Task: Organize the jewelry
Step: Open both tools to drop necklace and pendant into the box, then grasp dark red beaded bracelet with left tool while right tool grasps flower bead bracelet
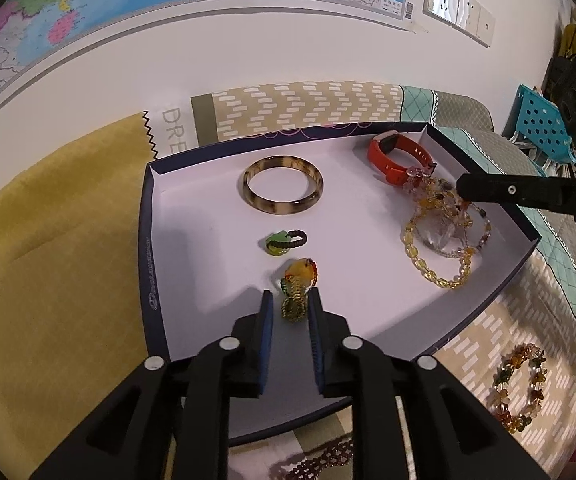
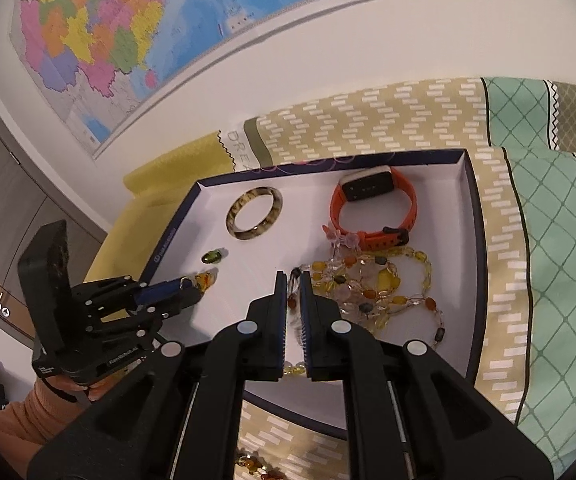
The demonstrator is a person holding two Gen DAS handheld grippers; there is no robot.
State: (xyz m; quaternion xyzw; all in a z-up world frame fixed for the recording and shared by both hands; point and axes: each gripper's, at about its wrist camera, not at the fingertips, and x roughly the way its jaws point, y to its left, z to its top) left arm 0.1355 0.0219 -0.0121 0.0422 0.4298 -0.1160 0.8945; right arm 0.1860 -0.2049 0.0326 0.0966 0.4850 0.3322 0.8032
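A shallow white box (image 1: 192, 216) (image 2: 192, 248) with dark rim lies on the patterned cloth. It holds a tortoiseshell bangle (image 1: 282, 189) (image 2: 254, 213), an orange watch (image 1: 397, 156) (image 2: 373, 208), a green ring (image 1: 284, 242) (image 2: 212, 256) and a heap of beaded bracelets (image 1: 443, 236) (image 2: 371, 288). My left gripper (image 1: 291, 300) (image 2: 186, 286) is closed on an amber ring with a gold band (image 1: 297, 286) (image 2: 204, 280), low over the box floor. My right gripper (image 2: 293, 280) (image 1: 461, 190) is shut on a strand of the beaded bracelets.
A multicoloured bead bracelet (image 1: 519, 386) lies on the cloth right of the box. A dark red bead piece (image 1: 319, 460) lies in front of the box. A yellow cloth (image 1: 48, 260) is left of it. The wall with a map (image 2: 128, 32) stands behind.
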